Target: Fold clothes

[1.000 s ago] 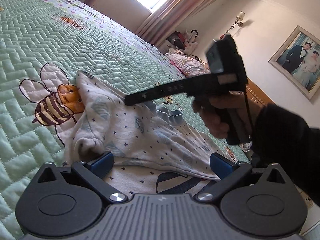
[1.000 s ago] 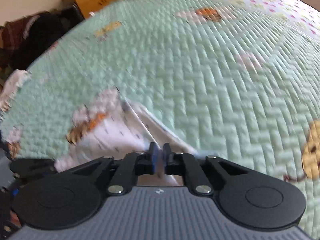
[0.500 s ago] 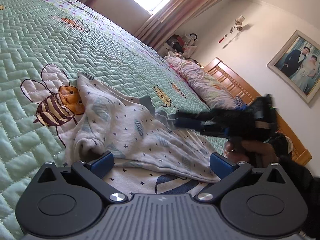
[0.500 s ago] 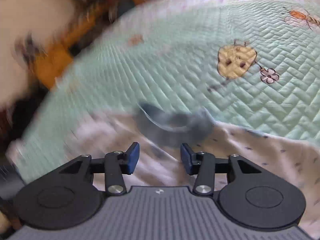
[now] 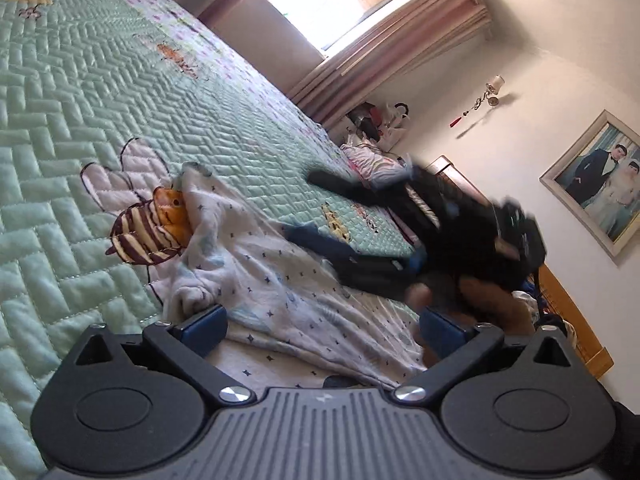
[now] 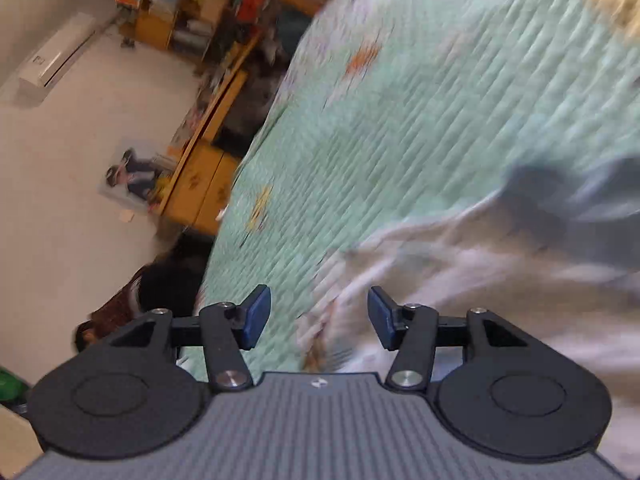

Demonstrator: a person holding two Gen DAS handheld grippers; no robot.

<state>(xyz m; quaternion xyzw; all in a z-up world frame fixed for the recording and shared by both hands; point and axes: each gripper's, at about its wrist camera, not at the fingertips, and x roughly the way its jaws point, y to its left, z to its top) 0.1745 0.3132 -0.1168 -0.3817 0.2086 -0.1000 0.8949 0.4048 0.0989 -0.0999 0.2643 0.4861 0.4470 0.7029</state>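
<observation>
Your left tool (image 5: 320, 332) stands wide apart and clamps nothing, low over the near hem of the garment (image 5: 280, 288), ready to pin or pick it. The garment lies rumpled on the bed (image 5: 120, 92), partly over the bee patch (image 5: 148, 228). Your right tool (image 6: 319, 317) is spreading its jaws, nothing between them, beside the cloth's far edge.

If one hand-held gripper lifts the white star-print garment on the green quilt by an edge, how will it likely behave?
The white star-print cotton garment lies in soft crumpled folds, so it is probably floppy and would drape rather than hold its shape. It looks thin, so likely light. On the green quilted bedspread, which looks textured, a push would probably bunch it up rather than slide it.
</observation>
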